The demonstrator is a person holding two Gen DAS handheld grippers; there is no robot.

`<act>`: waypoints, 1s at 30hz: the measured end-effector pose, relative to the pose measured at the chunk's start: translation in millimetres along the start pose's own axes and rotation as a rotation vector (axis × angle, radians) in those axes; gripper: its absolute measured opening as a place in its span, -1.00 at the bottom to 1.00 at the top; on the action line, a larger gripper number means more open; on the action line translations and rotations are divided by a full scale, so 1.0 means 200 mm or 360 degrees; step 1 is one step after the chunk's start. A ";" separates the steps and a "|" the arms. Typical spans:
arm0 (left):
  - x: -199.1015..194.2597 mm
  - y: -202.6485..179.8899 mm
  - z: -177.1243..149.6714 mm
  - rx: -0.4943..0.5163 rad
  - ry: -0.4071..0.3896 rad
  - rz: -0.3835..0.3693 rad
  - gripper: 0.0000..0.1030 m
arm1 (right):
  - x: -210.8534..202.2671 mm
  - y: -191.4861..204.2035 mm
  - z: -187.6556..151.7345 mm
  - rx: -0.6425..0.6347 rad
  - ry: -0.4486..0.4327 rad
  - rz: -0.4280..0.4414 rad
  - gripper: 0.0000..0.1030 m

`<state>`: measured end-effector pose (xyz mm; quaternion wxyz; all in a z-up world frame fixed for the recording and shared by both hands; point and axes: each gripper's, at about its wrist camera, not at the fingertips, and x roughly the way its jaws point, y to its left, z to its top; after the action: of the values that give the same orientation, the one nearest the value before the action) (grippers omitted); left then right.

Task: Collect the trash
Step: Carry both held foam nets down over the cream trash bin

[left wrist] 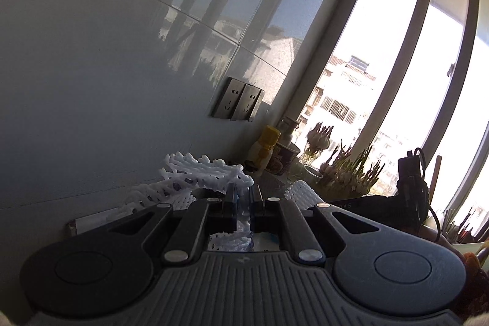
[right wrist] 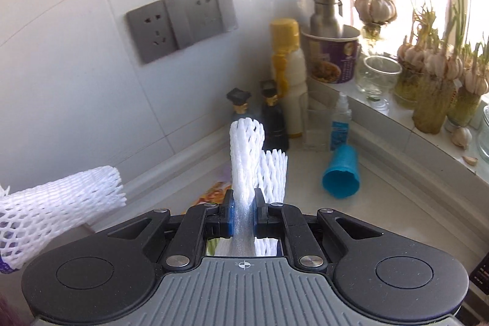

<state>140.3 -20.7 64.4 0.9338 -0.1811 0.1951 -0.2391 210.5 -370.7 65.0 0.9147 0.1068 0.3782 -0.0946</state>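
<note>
My left gripper [left wrist: 243,197] is shut on white foam fruit netting [left wrist: 201,176], which bunches up ahead of the fingers and to their left. Another piece of foam net [left wrist: 301,191] pokes up just right of the fingers. In the right wrist view my right gripper [right wrist: 243,203] is shut on a white foam net sleeve [right wrist: 246,148] that stands up from between the pads. A second net sleeve [right wrist: 275,170] sits right beside it; whether it is pinched too I cannot tell. More foam netting [right wrist: 61,197] comes in from the left edge.
A tiled wall with grey sockets [right wrist: 180,20] is ahead. In the counter corner stand a yellow-capped bottle [right wrist: 287,63], two dark bottles [right wrist: 273,118], a small spray bottle [right wrist: 340,124] and a tipped blue cup [right wrist: 340,176]. Sprouting garlic [right wrist: 434,60], a jar [right wrist: 377,75] and a noodle cup [right wrist: 333,57] line the windowsill.
</note>
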 end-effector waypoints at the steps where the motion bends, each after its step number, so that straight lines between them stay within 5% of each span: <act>1: -0.02 0.02 0.00 -0.0012 0.0000 0.0015 -0.88 | 0.00 0.04 -0.01 -0.0018 0.0002 0.0017 -0.82; 14: -0.19 0.27 -0.11 -0.0098 0.0072 0.0241 -0.88 | 0.03 0.54 -0.18 -0.0221 0.0056 0.0300 -0.82; 19: -0.22 0.34 -0.17 -0.0112 0.0120 0.0316 -0.88 | 0.03 0.70 -0.28 -0.0311 0.0003 0.0302 -0.82; 30: -0.20 0.47 -0.35 -0.0142 0.0299 0.0461 -0.88 | 0.12 1.00 -0.57 -0.0369 0.0159 0.0483 -0.81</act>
<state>111.3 60.1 -23.9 0.9272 -0.1691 0.3160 -0.1092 202.1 -151.2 -5.8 0.9048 0.0609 0.4109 0.0940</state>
